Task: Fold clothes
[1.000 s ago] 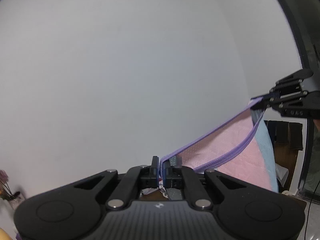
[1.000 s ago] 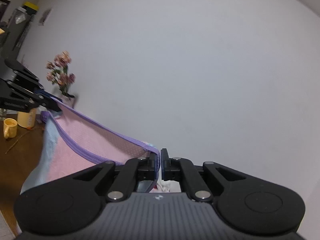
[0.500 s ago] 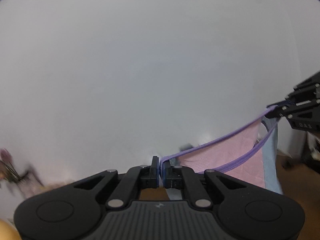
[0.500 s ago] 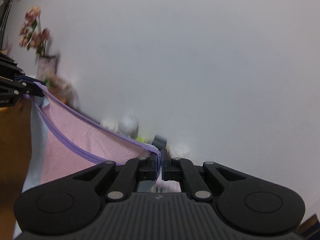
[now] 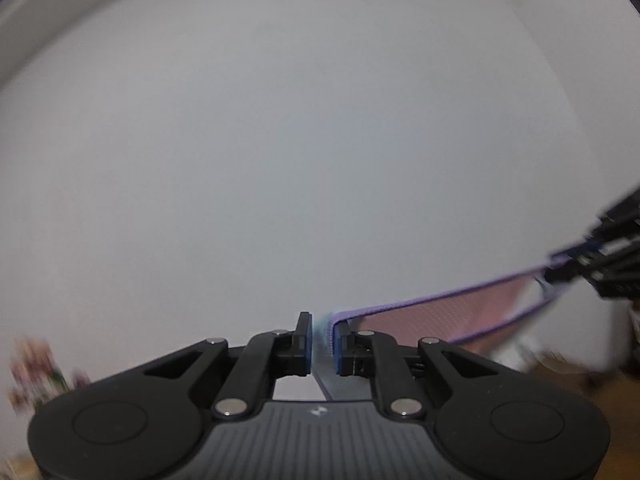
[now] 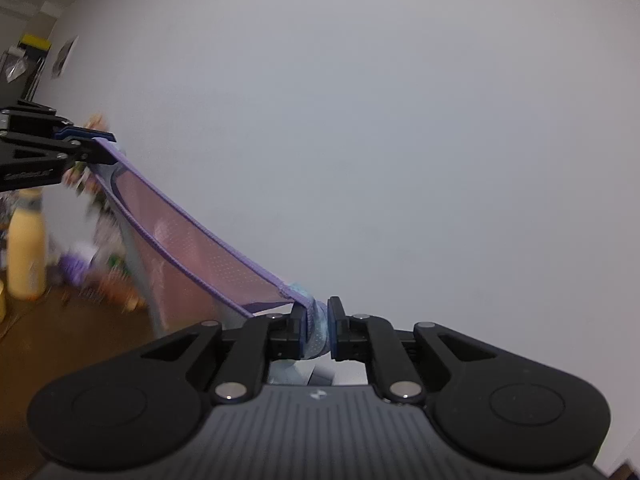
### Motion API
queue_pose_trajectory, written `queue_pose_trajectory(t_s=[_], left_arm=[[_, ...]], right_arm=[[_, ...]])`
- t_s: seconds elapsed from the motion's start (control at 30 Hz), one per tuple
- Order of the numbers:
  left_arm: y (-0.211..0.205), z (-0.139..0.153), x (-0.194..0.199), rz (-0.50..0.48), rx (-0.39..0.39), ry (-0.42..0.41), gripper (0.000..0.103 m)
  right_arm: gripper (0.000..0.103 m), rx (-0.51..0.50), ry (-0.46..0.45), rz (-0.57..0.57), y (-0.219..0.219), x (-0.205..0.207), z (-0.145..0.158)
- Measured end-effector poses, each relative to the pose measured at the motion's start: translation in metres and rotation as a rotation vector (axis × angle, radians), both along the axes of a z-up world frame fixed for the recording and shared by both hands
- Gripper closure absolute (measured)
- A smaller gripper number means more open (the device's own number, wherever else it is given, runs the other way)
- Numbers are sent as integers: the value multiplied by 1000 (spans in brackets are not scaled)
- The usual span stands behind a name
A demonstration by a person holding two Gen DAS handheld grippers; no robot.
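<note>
A pink garment (image 5: pixel 440 320) with purple trim and a pale blue underside hangs stretched between my two grippers. In the left wrist view my left gripper (image 5: pixel 322 344) has its jaws opening: the purple hem lies against the right pad and a gap shows beside the left pad. My right gripper (image 5: pixel 576 268) holds the far corner at the right edge. In the right wrist view my right gripper (image 6: pixel 316 328) also has its jaws opening, with bunched blue fabric still filling the space between the pads. The garment (image 6: pixel 208 256) rises from there to my left gripper (image 6: pixel 96 140).
A plain white wall (image 6: pixel 400 120) fills most of both views. A yellow bottle (image 6: pixel 26 256) stands on a brown wooden surface (image 6: pixel 60 340) at the left, beside blurred flowers (image 6: pixel 100 200) and small objects. Blurred flowers (image 5: pixel 32 372) also show low left.
Both pairs of jaws have parted slightly from fully shut. Both hands have dropped and shifted, so the garment now spans lower and flatter, and the background is blurred.
</note>
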State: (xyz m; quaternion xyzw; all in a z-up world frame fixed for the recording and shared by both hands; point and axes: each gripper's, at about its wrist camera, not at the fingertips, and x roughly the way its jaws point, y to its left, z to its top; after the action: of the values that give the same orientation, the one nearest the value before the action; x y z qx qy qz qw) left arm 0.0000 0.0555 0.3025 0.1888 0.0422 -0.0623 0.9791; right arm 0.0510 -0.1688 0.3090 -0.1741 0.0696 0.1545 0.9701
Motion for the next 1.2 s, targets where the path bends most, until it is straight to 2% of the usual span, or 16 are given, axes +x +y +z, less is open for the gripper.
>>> queue_pose_trajectory(t_s=[0.07, 0.13, 0.23, 0.3, 0.33, 0.37, 0.43, 0.5, 0.6, 0.67, 0.8, 0.83, 0.93, 1.1, 1.13, 1.2], left_arm=[[-4, -79, -19, 14, 8, 129, 85], [-4, -153, -41, -31, -11, 310, 74], [14, -231, -71, -121, -172, 590, 71], [40, -257, -88, -134, -315, 698, 70], [46, -258, -93, -129, -364, 700, 65], [52, -256, -96, -122, -406, 689, 52], [51, -252, -99, -97, -463, 660, 43], [42, -247, -76, -52, -451, 644, 43], [24, -254, -44, 30, -385, 630, 46], [16, -259, -30, 72, -366, 634, 56], [10, -268, -23, 101, -332, 607, 58], [7, -273, -19, 111, -315, 610, 64], [6, -283, -16, 129, -301, 642, 95], [2, -290, -33, 108, -247, 609, 100], [1, -291, -38, 111, -240, 599, 100], [-1, -291, -52, 116, -230, 594, 100]], right_arm=[[94, -52, 54, 13, 0, -8, -59], [87, -105, 220, 31, -3, -16, -124], [71, -178, 486, 59, -7, -36, -218], [64, -162, 568, 85, -11, -68, -251], [56, -137, 598, 108, -14, -83, -260], [51, -115, 623, 128, -21, -98, -267], [40, -54, 628, 148, -37, -119, -272], [34, 31, 616, 153, -51, -123, -266], [35, 73, 565, 56, -49, -99, -262], [44, 71, 538, -38, -35, -70, -262], [54, 54, 561, -143, -25, -23, -280], [57, 41, 560, -150, -20, -14, -284], [60, 3, 561, -152, -6, 5, -297], [80, 53, 594, -161, -6, 6, -307], [88, 73, 607, -158, -9, 5, -308], [90, 74, 612, -157, -13, -5, -308]])
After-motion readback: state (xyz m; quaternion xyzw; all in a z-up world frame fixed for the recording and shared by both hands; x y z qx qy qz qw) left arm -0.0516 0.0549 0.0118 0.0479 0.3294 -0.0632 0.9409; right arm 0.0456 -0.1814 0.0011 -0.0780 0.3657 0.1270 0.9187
